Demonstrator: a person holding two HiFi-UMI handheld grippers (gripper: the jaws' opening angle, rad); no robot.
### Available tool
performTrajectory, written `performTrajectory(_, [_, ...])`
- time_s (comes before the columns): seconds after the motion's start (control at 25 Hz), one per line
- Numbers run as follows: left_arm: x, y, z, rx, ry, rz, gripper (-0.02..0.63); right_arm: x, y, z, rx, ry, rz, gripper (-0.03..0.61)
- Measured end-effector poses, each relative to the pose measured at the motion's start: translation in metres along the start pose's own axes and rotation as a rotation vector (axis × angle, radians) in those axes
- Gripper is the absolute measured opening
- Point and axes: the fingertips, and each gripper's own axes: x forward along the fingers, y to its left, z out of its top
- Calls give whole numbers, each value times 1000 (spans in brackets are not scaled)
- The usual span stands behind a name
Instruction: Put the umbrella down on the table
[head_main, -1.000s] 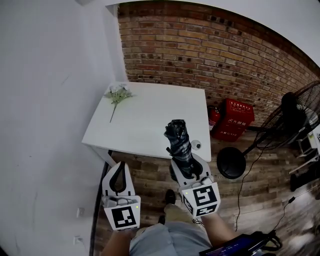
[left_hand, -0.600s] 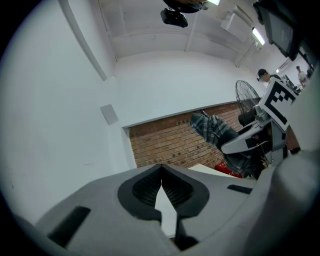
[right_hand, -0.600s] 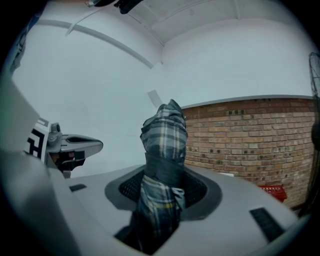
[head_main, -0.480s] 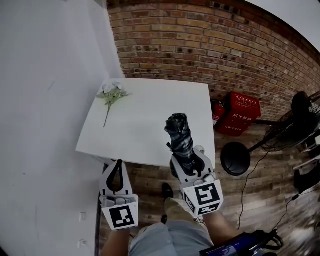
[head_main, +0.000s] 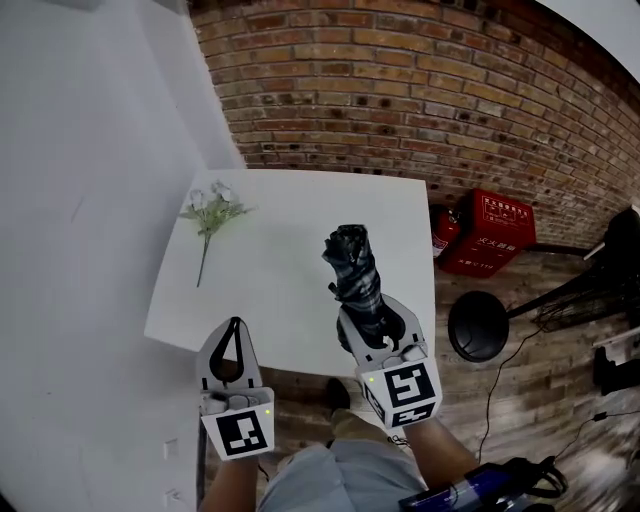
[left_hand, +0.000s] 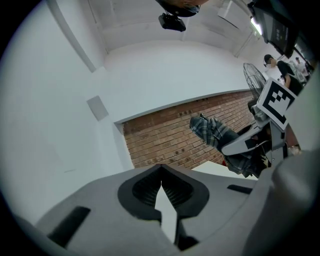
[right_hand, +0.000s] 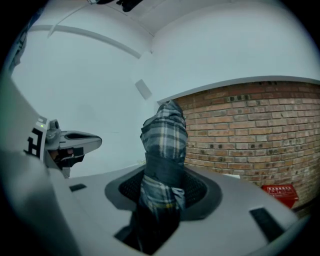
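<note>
A folded dark plaid umbrella (head_main: 357, 272) stands nearly upright in my right gripper (head_main: 372, 322), which is shut on its lower part; its top hangs over the near right part of the white table (head_main: 290, 240). In the right gripper view the umbrella (right_hand: 163, 145) rises between the two dark pads (right_hand: 197, 189). My left gripper (head_main: 236, 324) is shut on nothing, its tips at the table's near edge. In the left gripper view its jaws meet (left_hand: 161, 170), and the umbrella (left_hand: 214, 131) shows at the right.
A sprig of white flowers (head_main: 210, 212) lies on the table's far left corner. A brick wall (head_main: 400, 90) runs behind the table and a white wall (head_main: 80, 200) on its left. A red box (head_main: 497, 232) and a black round fan base (head_main: 481, 326) stand on the floor at right.
Both grippers have moved forward to the table. The umbrella's top, which hung at the table's near edge, is now over the tabletop. Neither grip has changed.
</note>
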Motion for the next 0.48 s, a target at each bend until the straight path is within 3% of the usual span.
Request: performTrajectory(0.48, [60,25,20,17,-22,87,8,71,-29,35,-10,-50,67,181])
